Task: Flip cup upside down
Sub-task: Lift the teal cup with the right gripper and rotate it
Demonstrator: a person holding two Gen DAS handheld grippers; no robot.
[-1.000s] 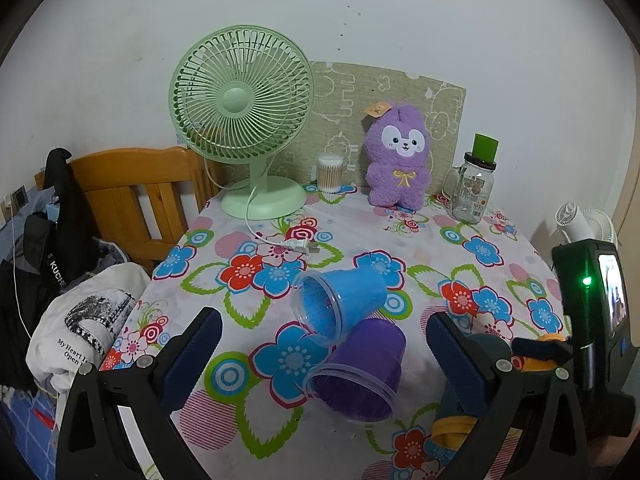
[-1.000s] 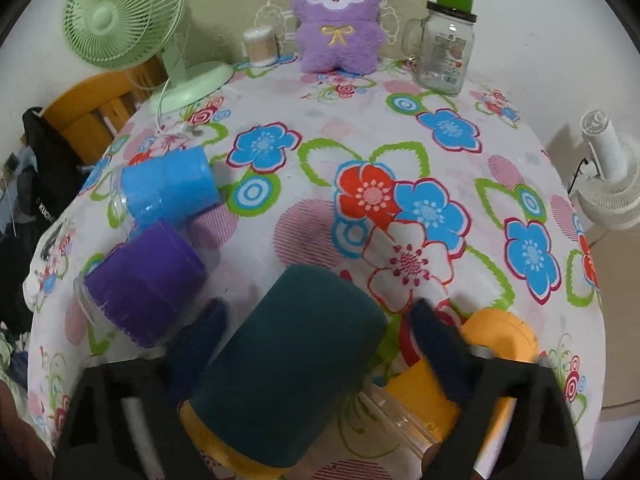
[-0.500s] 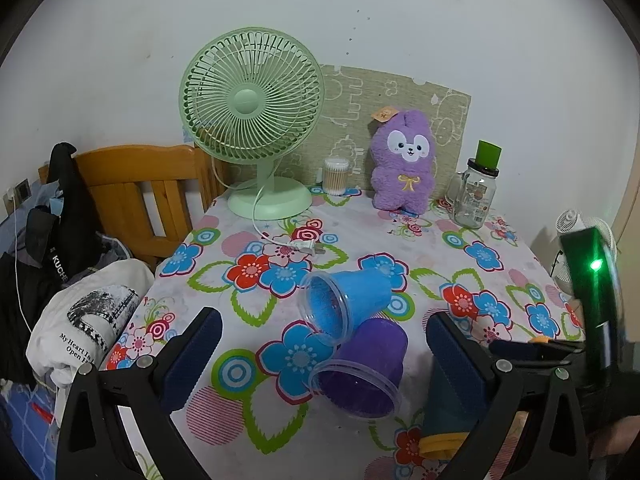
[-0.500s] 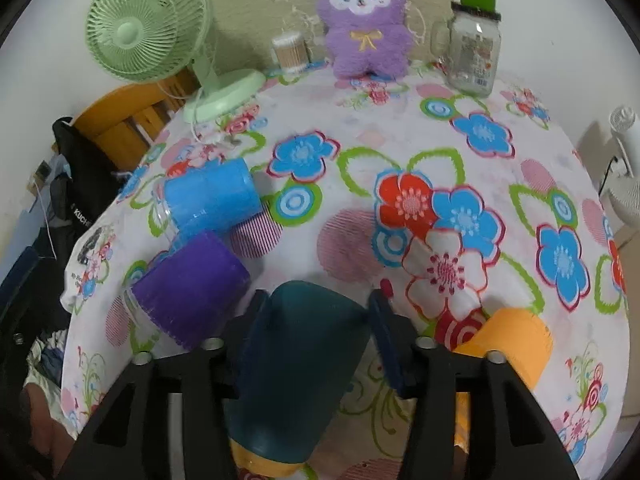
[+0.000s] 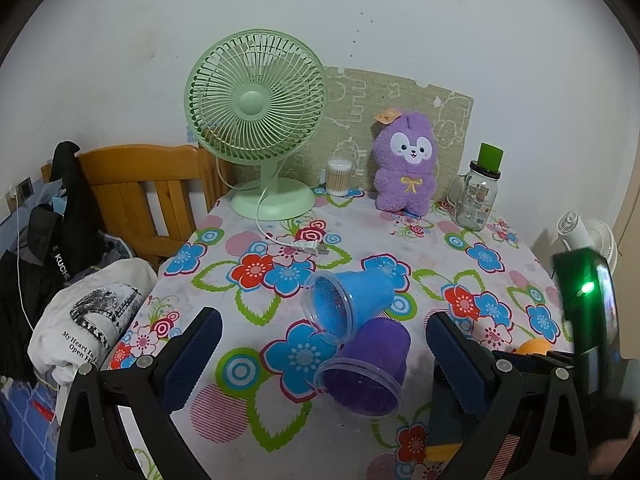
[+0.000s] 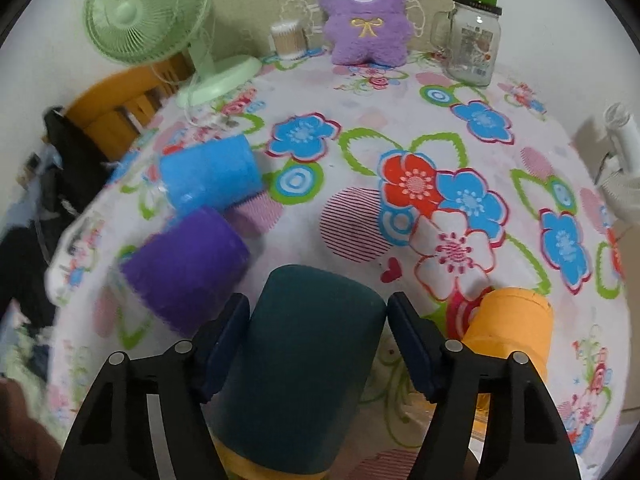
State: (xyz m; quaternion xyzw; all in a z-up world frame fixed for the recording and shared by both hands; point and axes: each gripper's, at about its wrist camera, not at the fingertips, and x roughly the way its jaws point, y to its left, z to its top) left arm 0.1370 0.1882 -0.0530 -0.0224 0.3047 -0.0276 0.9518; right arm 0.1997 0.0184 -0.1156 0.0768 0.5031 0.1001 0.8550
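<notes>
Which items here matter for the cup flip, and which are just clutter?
In play: teal cup between right tool fingers; blue cup, purple cup, orange cup lying sideways.

Clutter: green fan, purple plush, glass jar, cotton swabs.

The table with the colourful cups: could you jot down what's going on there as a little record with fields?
Surface: flowered tablecloth
Held cup: dark teal cup, between the right gripper fingers, closed end facing away
Lying on their sides: blue cup and purple cup, touching each other
Other cup: orange cup, right of the teal one
Left gripper: open, holding nothing
At the back: green fan, purple plush toy, glass jar, cotton swab tub
</notes>
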